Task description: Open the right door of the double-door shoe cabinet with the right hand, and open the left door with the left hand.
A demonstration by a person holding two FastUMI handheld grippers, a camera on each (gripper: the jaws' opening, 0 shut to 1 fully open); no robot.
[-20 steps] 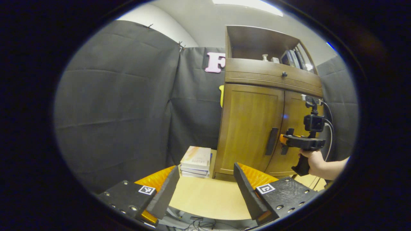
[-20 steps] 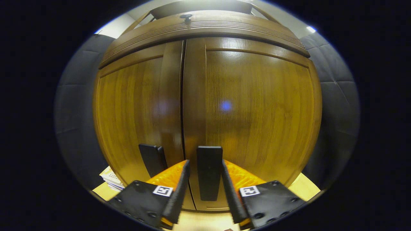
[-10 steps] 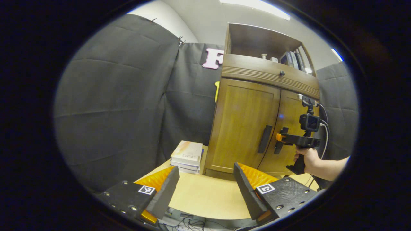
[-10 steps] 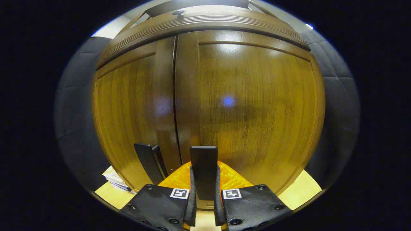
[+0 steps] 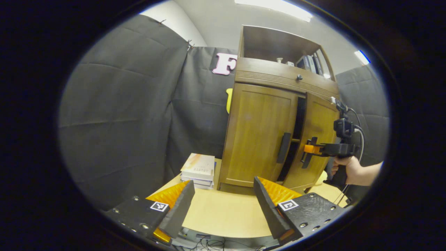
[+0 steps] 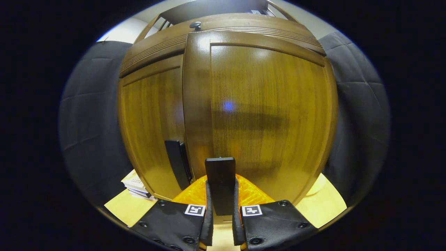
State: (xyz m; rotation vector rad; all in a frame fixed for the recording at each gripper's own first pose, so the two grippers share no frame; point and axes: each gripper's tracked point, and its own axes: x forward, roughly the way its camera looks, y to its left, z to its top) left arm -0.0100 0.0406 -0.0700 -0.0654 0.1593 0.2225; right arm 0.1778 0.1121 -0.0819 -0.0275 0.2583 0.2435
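Note:
A brown wooden shoe cabinet (image 5: 264, 75) stands on the light table. Its right door (image 5: 318, 139) is swung partly outward, leaving a dark gap beside the left door (image 5: 259, 136), which is flush and closed. In the right gripper view my right gripper (image 6: 221, 204) is shut on the right door's dark handle (image 6: 220, 174), with the right door (image 6: 264, 115) close ahead; the left door's handle (image 6: 177, 167) sits to the left. The left gripper view shows the right gripper (image 5: 310, 153) held by a hand (image 5: 348, 170). My left gripper (image 5: 223, 205) is open, well short of the left door's handle (image 5: 284, 147).
A stack of books (image 5: 199, 169) lies on the table (image 5: 226, 212) left of the cabinet. The cabinet's top shelf holds books (image 5: 308, 62) and small items. Cables (image 5: 209, 242) hang below the table's near edge. Black cloth walls surround the booth.
The right gripper closed on the right door's handle, then pulled the door partly open. The left gripper stayed open and drifted slightly.

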